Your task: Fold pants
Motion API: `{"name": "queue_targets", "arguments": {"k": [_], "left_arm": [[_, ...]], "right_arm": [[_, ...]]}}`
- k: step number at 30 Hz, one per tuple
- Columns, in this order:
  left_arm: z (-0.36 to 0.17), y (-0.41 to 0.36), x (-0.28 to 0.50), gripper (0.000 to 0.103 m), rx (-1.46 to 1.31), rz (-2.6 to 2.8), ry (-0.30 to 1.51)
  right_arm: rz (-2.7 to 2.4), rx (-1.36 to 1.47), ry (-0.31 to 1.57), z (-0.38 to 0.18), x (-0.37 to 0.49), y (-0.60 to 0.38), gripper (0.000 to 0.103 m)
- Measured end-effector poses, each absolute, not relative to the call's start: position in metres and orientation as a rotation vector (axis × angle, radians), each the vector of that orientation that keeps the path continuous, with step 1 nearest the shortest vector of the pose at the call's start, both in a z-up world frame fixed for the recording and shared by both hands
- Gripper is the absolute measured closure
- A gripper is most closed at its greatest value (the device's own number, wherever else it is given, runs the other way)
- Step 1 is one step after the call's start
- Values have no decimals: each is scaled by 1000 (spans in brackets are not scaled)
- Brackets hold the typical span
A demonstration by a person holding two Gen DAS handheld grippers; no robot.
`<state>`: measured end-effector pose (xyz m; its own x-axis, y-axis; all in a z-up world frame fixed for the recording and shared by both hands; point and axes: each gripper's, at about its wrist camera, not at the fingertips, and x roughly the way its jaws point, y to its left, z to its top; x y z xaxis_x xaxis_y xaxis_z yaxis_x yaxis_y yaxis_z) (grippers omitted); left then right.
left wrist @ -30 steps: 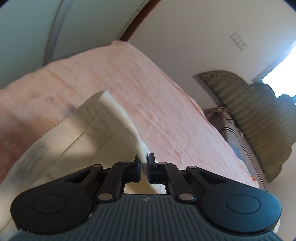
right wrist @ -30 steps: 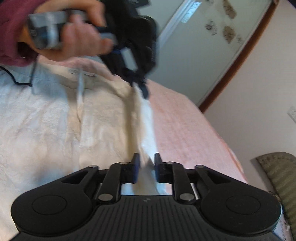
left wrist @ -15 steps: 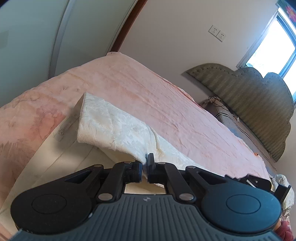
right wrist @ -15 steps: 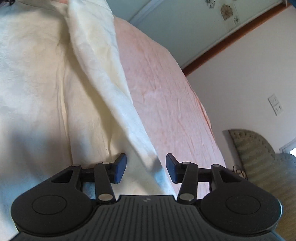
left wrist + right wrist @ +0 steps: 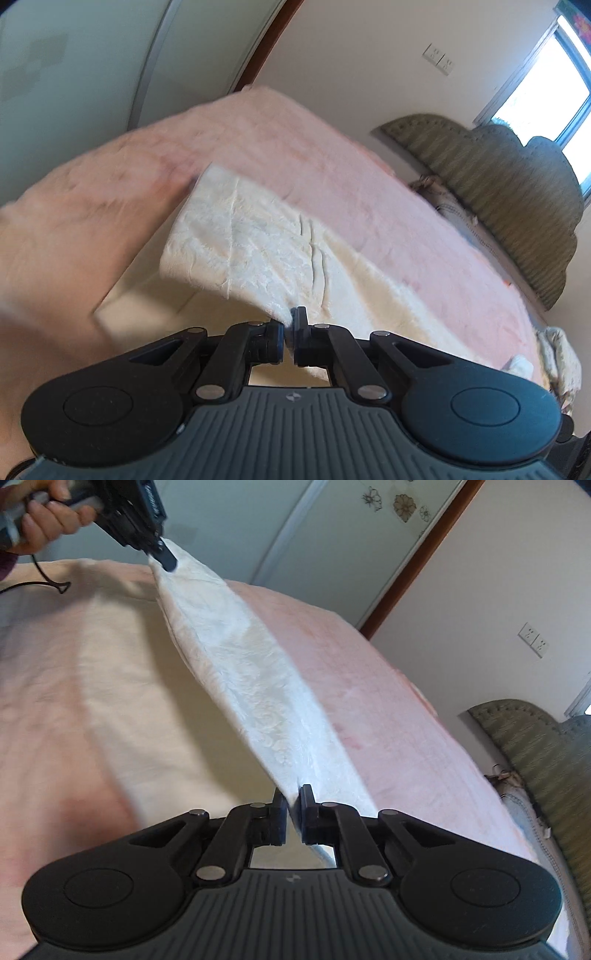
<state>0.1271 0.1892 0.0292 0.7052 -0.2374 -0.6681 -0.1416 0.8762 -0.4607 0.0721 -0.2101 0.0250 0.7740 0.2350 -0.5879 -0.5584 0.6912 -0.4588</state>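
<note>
**Pants held taut along one edge over the bed**

The pants [image 5: 255,686], cream-white cloth with a faint woven floral relief, lie spread on the pale pink quilted bedspread [image 5: 388,686], with one long edge lifted clear and stretched between the two tools. The right gripper [image 5: 293,812] is clenched on the near end of that raised strip, cloth pinched between its black pads. The left gripper [image 5: 168,559], carried by a hand [image 5: 44,520] at the far end, is likewise clamped on the fabric. From its own camera the left gripper [image 5: 290,332] shows a corner of the cloth [image 5: 258,251] nipped in its closed jaws.

The material looks light, thin and limp: it sags and creases wherever unsupported, so it probably needs both ends kept under tension. Corners and hemmed edges seem the best holds, since a mid-panel pinch would likely bunch it. The weave looks grippy rather than slick.
</note>
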Motion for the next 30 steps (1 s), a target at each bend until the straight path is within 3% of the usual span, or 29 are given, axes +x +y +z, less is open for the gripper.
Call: {"name": "queue_targets", "arguments": {"k": [15,22,30], "left_arm": [[7,204,116,99,-531,30,847],[-1,209,118,93,-537,47,874],[-1,200,108,94,-484,87,803]], "right_arm": [[500,-530,601,5,46,-204,97],[486,-513,611,-10,41,-202,96],[481,-483,587,-11,35,-202,94]]}}
